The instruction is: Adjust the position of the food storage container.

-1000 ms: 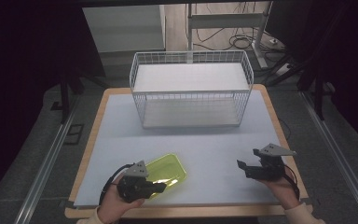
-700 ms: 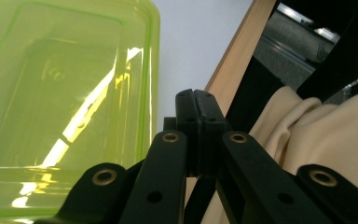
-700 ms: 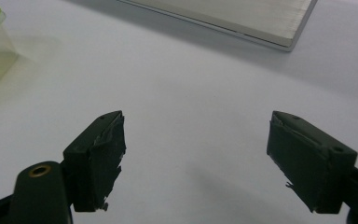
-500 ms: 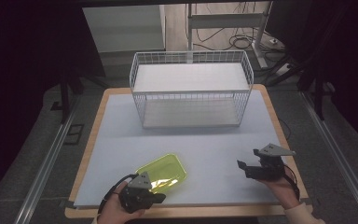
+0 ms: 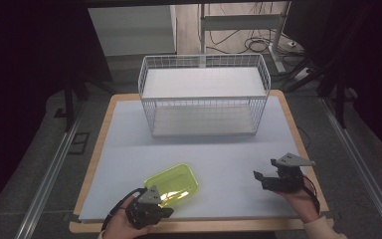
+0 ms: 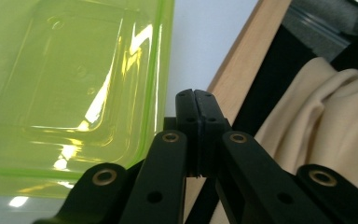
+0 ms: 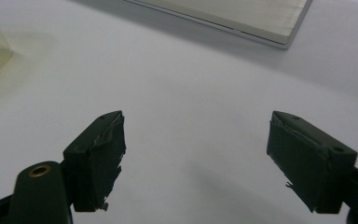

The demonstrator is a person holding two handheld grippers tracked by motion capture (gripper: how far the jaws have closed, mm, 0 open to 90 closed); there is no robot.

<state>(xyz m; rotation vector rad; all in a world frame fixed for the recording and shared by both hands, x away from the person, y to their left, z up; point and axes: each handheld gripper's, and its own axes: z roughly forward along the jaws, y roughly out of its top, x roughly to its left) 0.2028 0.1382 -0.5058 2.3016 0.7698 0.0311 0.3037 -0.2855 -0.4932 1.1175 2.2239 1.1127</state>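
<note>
At the table's near edge, the left gripper (image 5: 165,211) is held low, its jaws pressed together on nothing, just beside the rim of the yellow-green tray (image 5: 174,182). The tray is seen resting on the grey mat (image 5: 219,154), front left, well apart from the wire basket (image 5: 204,94) at the back. At the front right, the right gripper (image 5: 256,177) is held over bare mat, jaws spread wide

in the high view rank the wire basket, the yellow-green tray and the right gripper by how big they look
1. wire basket, by far the largest, though it sits farthest from the camera.
2. yellow-green tray, clearly smaller.
3. right gripper, a little smaller than the tray; both lie near the table's front edge, so nearness hardly skews this.
</note>
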